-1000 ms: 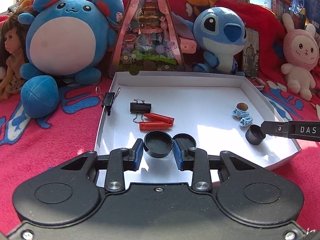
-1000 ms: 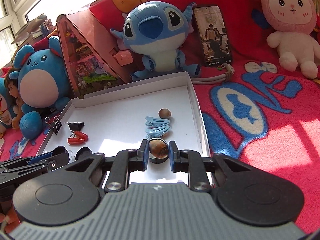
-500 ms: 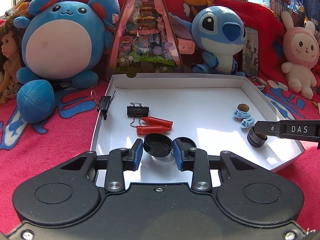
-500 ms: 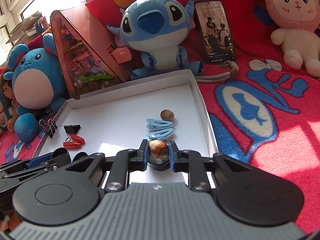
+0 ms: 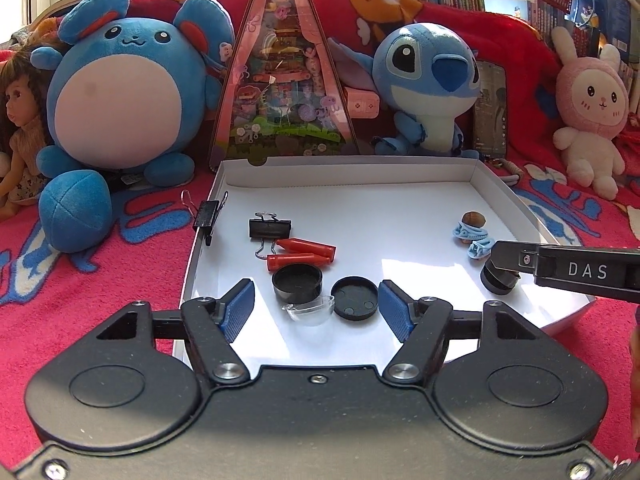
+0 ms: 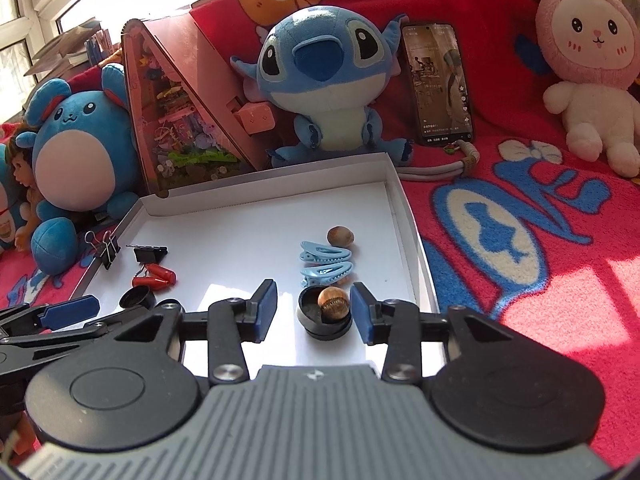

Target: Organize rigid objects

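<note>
While both tools have just opened, the right tool (image 6: 314, 309) straddles a released black cup (image 6: 324, 316).

Right of the left jaws, an arm (image 5: 576, 272) covers the black cup (image 5: 498, 280); a hair clip (image 5: 478, 249) pokes out, and the phone (image 5: 489, 110) screen blurs.
</note>
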Available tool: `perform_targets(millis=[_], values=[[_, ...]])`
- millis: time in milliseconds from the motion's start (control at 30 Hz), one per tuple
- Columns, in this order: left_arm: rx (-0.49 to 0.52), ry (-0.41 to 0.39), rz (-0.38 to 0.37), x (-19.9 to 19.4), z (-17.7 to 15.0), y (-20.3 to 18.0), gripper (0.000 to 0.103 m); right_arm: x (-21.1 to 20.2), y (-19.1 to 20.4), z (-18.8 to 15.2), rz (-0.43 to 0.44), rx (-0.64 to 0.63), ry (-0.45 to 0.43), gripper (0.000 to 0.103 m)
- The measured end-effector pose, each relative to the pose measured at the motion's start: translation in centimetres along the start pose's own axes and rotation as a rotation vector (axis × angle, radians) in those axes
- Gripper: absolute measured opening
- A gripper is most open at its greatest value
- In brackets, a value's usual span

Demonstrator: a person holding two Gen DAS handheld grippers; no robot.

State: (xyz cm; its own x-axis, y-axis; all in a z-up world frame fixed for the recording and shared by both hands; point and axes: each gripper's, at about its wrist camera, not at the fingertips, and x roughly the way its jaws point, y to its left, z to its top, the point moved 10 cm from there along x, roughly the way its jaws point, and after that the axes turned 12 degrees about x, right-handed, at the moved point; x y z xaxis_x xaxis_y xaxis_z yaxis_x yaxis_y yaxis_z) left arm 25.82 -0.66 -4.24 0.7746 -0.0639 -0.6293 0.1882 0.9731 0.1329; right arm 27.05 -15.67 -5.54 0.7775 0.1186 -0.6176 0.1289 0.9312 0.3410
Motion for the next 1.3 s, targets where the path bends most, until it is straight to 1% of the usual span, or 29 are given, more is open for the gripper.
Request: perform_targets(millis=[33, 100, 200, 367, 767, 1033, 1300], values=[[-0.001, -0.006, 0.0, -0.2, 0.0, 0.0, 0.073, -0.2, 0.0, 0.0, -0.003, -0.003, -0.008, 0.065], [0.0, -0.014, 0.004, -0.5, 0.1, 0.1, 0.077, -0.5, 0.0, 0.0, -0.003, -0.007, -0.024, 0.074], [0.01, -0.018, 0.011, -0.9, 0.1, 0.0, 0.082, -1.0, -0.1, 0.1, -0.007, -0.007, -0.038, 0.079], [0.009, -0.019, 0.002, -1.6, -0.2, -0.1, 0.083, -1.7, -0.5, 0.1, -0.018, -0.011, -0.064, 0.087], [0.006, -0.029, -0.027, -3.5, -1.1, -0.5, 0.085, -3.6, -0.3, -0.5, -0.03, -0.054, -0.105, 0.091], [-0.004, -0.038, -0.032, -4.5, -1.3, -0.4, 0.086, -4.8, 0.0, -0.6, -0.032, -0.077, -0.13, 0.093], [-0.005, -0.041, -0.043, -5.8, -2.6, -0.4, 0.086, -6.1, 0.0, -1.6, -0.028, -0.088, -0.145, 0.097]])
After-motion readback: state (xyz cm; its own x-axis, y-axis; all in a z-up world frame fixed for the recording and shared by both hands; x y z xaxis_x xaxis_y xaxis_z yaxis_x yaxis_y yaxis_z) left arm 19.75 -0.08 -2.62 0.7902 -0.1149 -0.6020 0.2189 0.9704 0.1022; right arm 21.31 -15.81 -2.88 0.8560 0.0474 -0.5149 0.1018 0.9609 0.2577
